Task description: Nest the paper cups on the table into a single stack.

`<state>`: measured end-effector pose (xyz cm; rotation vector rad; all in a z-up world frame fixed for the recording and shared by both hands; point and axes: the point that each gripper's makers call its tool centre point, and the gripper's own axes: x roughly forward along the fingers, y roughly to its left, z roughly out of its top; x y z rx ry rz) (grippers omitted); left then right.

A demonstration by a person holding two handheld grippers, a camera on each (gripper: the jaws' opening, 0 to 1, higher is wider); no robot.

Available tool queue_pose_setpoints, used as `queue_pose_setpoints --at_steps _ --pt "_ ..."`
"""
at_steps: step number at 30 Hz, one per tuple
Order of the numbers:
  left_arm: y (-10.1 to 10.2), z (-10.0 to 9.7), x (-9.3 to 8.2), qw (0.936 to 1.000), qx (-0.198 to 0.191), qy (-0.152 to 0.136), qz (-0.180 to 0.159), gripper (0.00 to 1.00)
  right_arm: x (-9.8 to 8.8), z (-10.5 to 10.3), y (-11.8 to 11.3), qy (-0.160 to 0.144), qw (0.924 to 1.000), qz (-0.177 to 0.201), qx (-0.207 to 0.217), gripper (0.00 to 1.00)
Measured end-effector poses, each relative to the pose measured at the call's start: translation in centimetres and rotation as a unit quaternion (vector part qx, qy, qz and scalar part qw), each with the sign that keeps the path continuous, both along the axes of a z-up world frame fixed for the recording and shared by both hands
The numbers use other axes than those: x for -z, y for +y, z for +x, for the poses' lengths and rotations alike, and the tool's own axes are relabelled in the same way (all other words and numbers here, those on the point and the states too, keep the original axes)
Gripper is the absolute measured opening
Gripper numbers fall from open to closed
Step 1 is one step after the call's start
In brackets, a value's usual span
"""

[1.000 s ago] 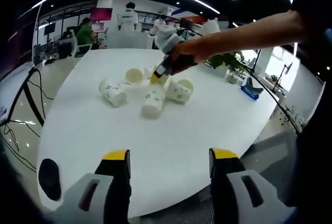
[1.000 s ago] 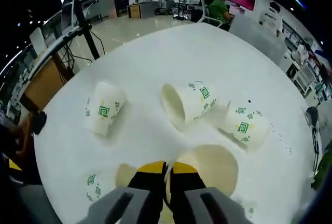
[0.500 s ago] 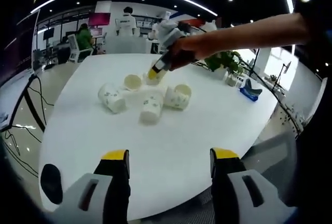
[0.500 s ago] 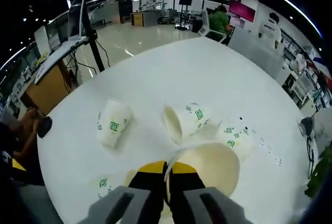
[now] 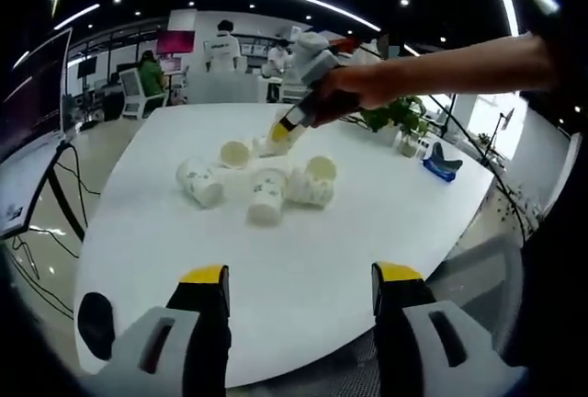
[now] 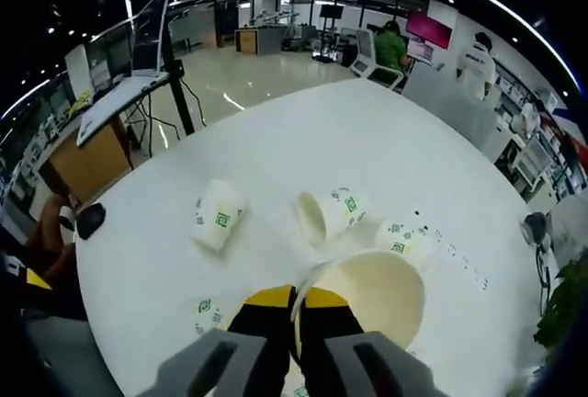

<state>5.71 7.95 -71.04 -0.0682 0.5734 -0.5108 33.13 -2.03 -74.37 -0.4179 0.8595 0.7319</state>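
Note:
White paper cups with green marks lie on a round white table. On their sides are one cup at the left, one in the middle, one at the right and one behind. My left gripper stands open over the near table edge, apart from them. My right gripper is shut on the rim of a paper cup, held in the air above the others. Below it lie a cup, an open-mouthed cup and another. The hand-held right gripper hangs over the group.
A small black object sits near the table's left front edge. A potted plant and a blue item stand at the far right. People and chairs are behind the table; a desk with a monitor is beyond it.
My right gripper has risen with the cup in it, so the cups below look smaller. The left gripper has hardly moved.

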Motion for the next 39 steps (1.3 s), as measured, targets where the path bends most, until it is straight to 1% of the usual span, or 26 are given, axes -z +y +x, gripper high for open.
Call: queue_pose_setpoints --at_steps 1,3,7,10,11,13,15,16,21,23,25,27,29,31,32,39 --pt "0.1 -0.1 0.0 1.0000 -0.001 -0.001 0.000 0.62 -0.3 -0.5 -0.1 -0.002 1.0000 0.000 -0.002 0.00" --pt "0.3 -0.1 0.1 1.0000 -0.003 -0.001 -0.001 0.61 -0.4 -0.9 -0.2 -0.005 1.0000 -0.001 -0.006 0.00" --pt "0.7 -0.3 0.2 1.0000 -0.008 -0.003 -0.001 0.61 -0.8 -2.4 -0.6 -0.010 0.9998 -0.005 -0.015 0.00" --pt "1.0 -0.4 0.3 0.9999 -0.012 -0.004 -0.002 0.61 -1.2 -4.0 -0.8 -0.011 0.9997 -0.005 -0.019 0.00" --pt "1.1 -0.4 0.3 0.9999 -0.014 -0.004 -0.003 0.61 -1.4 -5.0 -0.8 -0.012 0.9997 -0.006 -0.023 0.00" --pt "1.2 -0.5 0.4 0.9999 -0.016 -0.003 -0.003 0.61 -1.4 -5.3 -1.0 -0.012 0.9996 -0.006 -0.025 0.00" --pt "1.3 -0.6 0.5 0.9998 -0.018 -0.002 -0.004 0.61 -1.5 -6.6 -0.9 -0.011 0.9995 -0.003 -0.029 0.00" --pt "1.3 -0.6 0.5 0.9998 -0.019 -0.002 -0.004 0.61 -1.5 -6.8 -0.9 -0.011 0.9994 -0.004 -0.033 0.00" --pt "1.3 -0.9 0.6 0.9997 -0.022 0.000 -0.005 0.61 -1.4 -9.3 -0.5 -0.009 0.9987 -0.004 -0.051 0.00" --pt "1.2 -1.0 0.6 0.9997 -0.022 0.001 -0.006 0.61 -1.2 -9.4 -0.3 -0.006 0.9984 -0.002 -0.056 0.00" --pt "1.1 -1.2 0.5 0.9998 -0.021 0.001 -0.005 0.61 -1.2 -10.2 0.0 -0.010 0.9976 -0.004 -0.069 0.00" --pt "1.1 -1.3 0.6 0.9997 -0.023 0.001 -0.005 0.61 -1.4 -11.4 0.3 -0.011 0.9969 -0.003 -0.078 0.00" --pt "1.2 -1.3 0.7 0.9997 -0.024 0.002 -0.006 0.61 -1.5 -12.0 0.7 -0.012 0.9962 -0.001 -0.086 0.00" --pt "1.4 -1.3 0.8 0.9997 -0.025 0.003 -0.006 0.61 -1.9 -13.0 1.4 -0.015 0.9950 0.002 -0.099 0.00" --pt "1.4 -1.3 0.8 0.9996 -0.026 0.003 -0.007 0.61 -1.7 -13.1 1.7 -0.016 0.9944 0.004 -0.104 0.00" --pt "1.1 -1.2 1.0 0.9997 -0.023 0.006 -0.007 0.61 -1.3 -16.1 4.0 -0.012 0.9903 0.009 -0.138 0.00"
